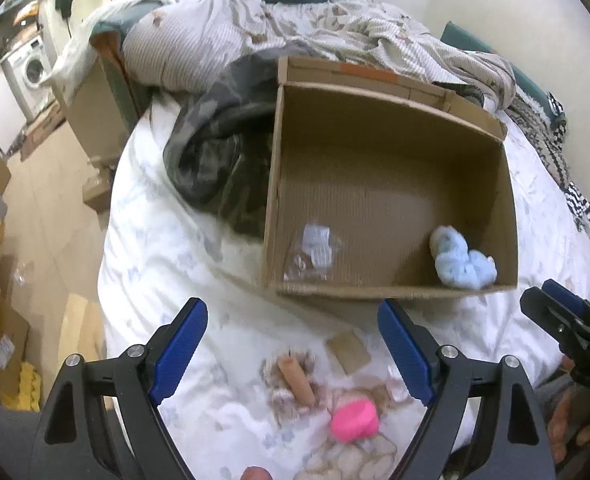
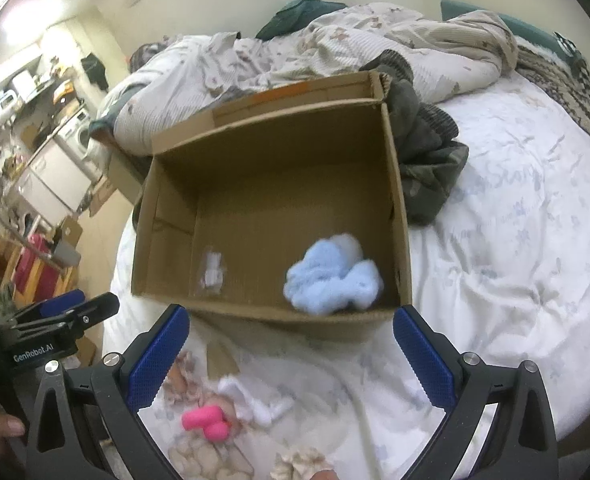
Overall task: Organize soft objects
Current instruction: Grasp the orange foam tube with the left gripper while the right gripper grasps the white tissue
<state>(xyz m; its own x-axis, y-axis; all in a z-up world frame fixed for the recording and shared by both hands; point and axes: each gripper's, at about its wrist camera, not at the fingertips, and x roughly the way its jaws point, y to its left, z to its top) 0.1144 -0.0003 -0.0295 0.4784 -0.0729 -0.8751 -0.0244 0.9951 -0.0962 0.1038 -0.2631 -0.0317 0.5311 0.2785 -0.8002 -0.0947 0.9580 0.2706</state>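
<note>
Two handheld grippers are hovering over a bed with their blue-padded jaws spread wide and nothing between them: the left gripper (image 1: 293, 356) and the right gripper (image 2: 291, 356) are both released and carrying nothing

One open brown cardboard box (image 1: 273, 184) is sitting on the white floral bedspread (image 1: 151, 240) just beyond both sets of jaws, its mouth facing up, probably so soft things can be dropped straight in. One fluffy pale-blue soft toy or cloth bundle (image 2: 331, 280) is lying inside it, in the near corner ahead of the right gripper's right jaw; in the left wrist view it is sitting beyond and to the right of that gripper's right jaw. One small clear plastic packet (image 1: 315, 248) is resting on the box floor too, ahead of the left gripper's jaws

One bright pink rounded soft object (image 1: 353, 418) is waiting on the bedspread below and between the left gripper's jaws, closer to its right jaw; judging by that, it is likely the next thing to collect. One tan cylindrical piece (image 1: 295, 380) is lying just beside it, nearer the middle of the jaw gap, and one flat scrap of brown card (image 1: 347, 350) is sitting slightly farther out, towards the box. One white crumpled cloth (image 2: 255, 400) is showing between the right gripper's jaws, next to the pink item

One dark camouflage garment (image 1: 219, 160) is bunched against the box's outer wall, beyond the left gripper's left jaw, seemingly pushed aside and not sorted
</note>
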